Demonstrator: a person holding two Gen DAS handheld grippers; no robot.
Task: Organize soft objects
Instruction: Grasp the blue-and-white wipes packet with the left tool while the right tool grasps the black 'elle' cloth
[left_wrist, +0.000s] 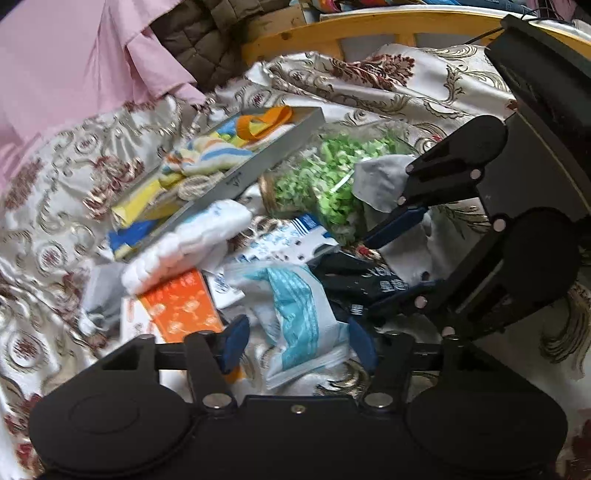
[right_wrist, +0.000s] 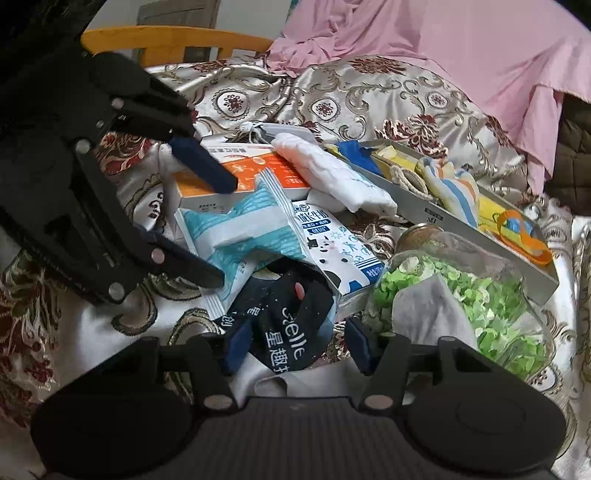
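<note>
1. While your left gripper (left_wrist: 295, 345) hangs spread over the teal packet (left_wrist: 299, 317), your right gripper (right_wrist: 295, 349) straddles the dark pouch (right_wrist: 291, 325), jaws wide.
2. Gray tray (right_wrist: 461, 225) (socks inside) borders the crowded pile.

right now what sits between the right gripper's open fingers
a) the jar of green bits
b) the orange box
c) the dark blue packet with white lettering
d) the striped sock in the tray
c: in the right wrist view the dark blue packet lies between the right gripper fingers, which stand apart.
</note>
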